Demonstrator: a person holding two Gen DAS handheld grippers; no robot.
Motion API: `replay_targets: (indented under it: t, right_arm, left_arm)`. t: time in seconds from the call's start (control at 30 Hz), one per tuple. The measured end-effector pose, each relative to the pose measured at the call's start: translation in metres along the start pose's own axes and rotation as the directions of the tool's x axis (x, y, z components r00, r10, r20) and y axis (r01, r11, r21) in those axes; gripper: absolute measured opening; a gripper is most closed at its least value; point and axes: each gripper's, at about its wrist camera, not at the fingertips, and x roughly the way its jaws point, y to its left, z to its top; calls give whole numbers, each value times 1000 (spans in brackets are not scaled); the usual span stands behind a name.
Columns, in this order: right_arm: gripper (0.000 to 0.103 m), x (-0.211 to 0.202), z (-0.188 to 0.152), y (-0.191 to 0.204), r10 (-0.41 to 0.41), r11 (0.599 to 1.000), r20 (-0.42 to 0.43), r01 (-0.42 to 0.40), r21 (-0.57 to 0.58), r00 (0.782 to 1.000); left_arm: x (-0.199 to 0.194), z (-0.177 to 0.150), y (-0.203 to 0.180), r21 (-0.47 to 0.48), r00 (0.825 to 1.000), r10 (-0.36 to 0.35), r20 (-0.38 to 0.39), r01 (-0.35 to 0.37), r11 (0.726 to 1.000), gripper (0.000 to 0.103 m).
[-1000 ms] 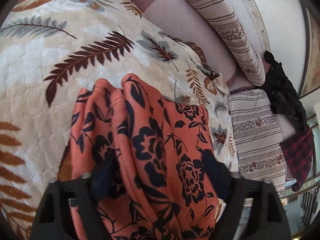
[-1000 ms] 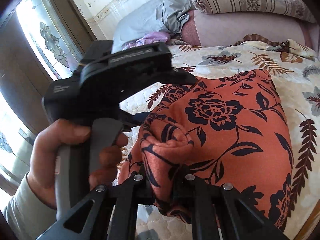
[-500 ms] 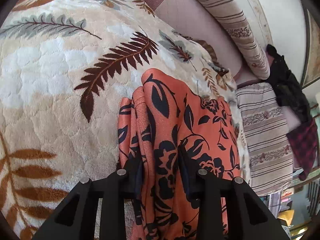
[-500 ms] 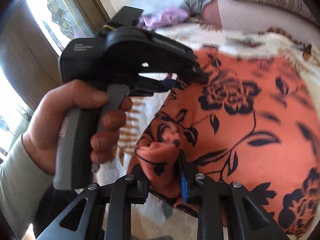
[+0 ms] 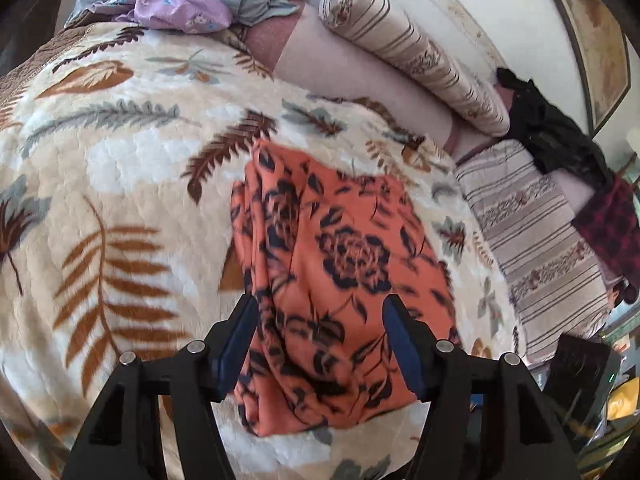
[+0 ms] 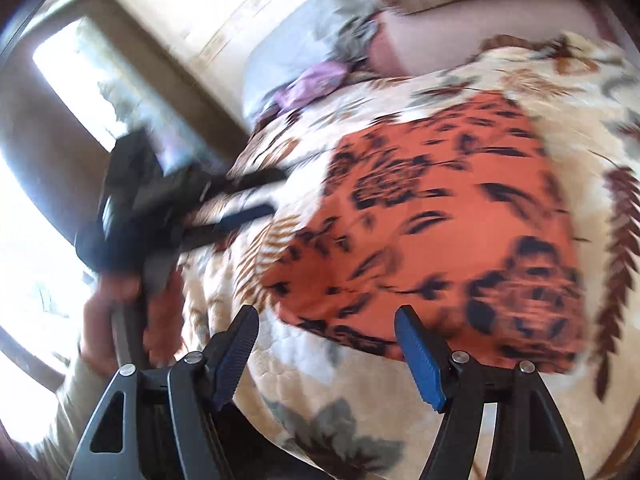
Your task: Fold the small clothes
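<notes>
An orange garment with dark flowers (image 5: 344,264) lies folded on the leaf-patterned blanket (image 5: 120,184). In the left wrist view my left gripper (image 5: 320,320) hovers above the garment's near end. Its jaws are opening and the blue pads (image 5: 240,332) stand clear of the cloth. The blurred right wrist view shows the garment (image 6: 440,240) ahead and my right gripper (image 6: 326,332) just short of its near edge, over the blanket (image 6: 320,392). Those jaws are opening too, with nothing between them. The left gripper (image 6: 276,194) shows there at the garment's left side, held by a hand (image 6: 120,308).
Striped pillows (image 5: 412,52) and a striped cushion (image 5: 540,240) line the bed's far and right sides. Grey and purple clothes (image 5: 180,8) lie at the back left, a black garment (image 5: 552,136) and a red plaid one (image 5: 612,232) at the right. A bright window (image 6: 80,80) is to the left.
Both grippers let go of the orange garment, opened wide and drew back from it. The garment now lies flat and folded on the blanket.
</notes>
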Motion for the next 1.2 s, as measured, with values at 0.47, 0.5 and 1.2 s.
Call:
replay_targets:
  t: [0.47,0.5,1.2]
  right_arm:
    - [75,-32,43,-122,74,945,-34,-59,323,997]
    - [75,-24,47,-127,87,938,-44,-67,340,995]
    - [82,19,71,-141,128,895,-14,-109,433,992]
  left_arm:
    - [-20,-15,1,-59,994,55,92,-50,997,75]
    - [-19,-11,-4,-45,991,64,117,-59,997,84]
    - [50,0,14,-7,982,187,-29,-187,982,79]
